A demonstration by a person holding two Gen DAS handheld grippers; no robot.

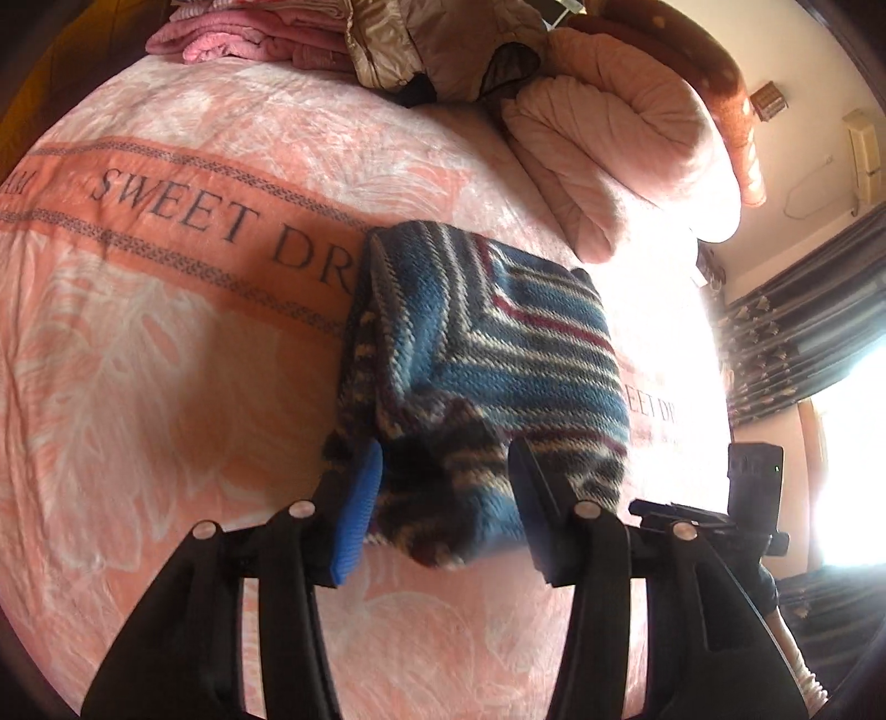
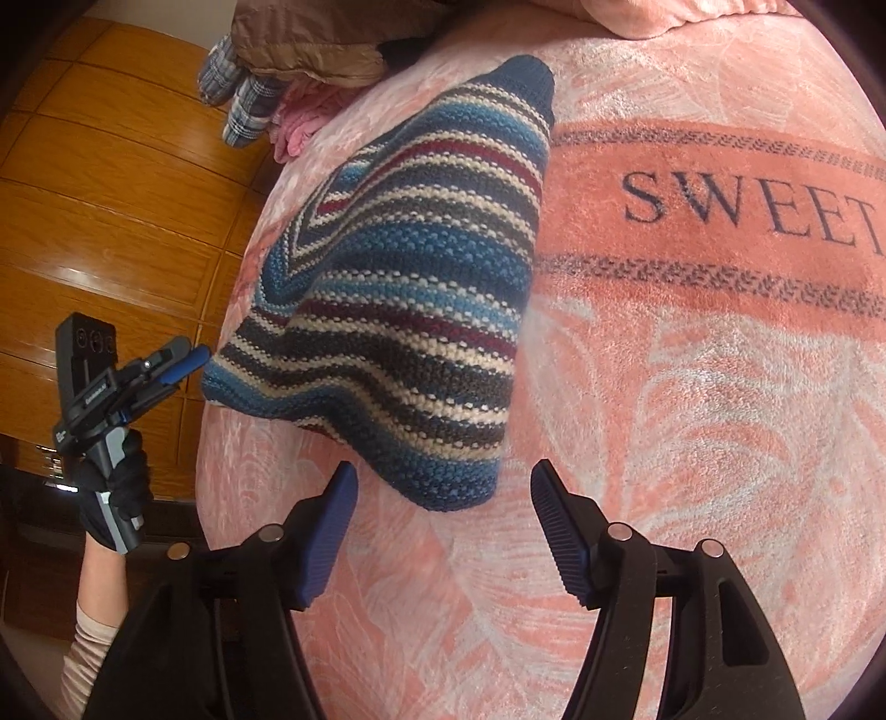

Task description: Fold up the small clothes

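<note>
Lying at centre frame in both wrist views, the striped knit garment (image 1: 487,354) rests in a compact bundle on the pink blanket (image 1: 166,343), already doubled over itself, with one dark cuffed end (image 2: 529,83) pointing toward the top of the right wrist view. In the left wrist view the left gripper (image 1: 448,498) stands released, its blue pad (image 1: 357,515) just beside the bundle's lower edge, jaws spread to either side of the thick fold without clamping it. In the right wrist view the right gripper (image 2: 443,531) is likewise released, hovering below the garment's lowest corner (image 2: 448,493). The bundle looks lumpy, not flat; the step in hand is judged to be a final tidy or fold. Done well, each jaw would take all knit layers at a corner, lift low, and lay the edge squarely. Behind, at upper frame, sit stacked pink bedding (image 1: 249,33) and a rolled quilt (image 1: 614,160).
</note>
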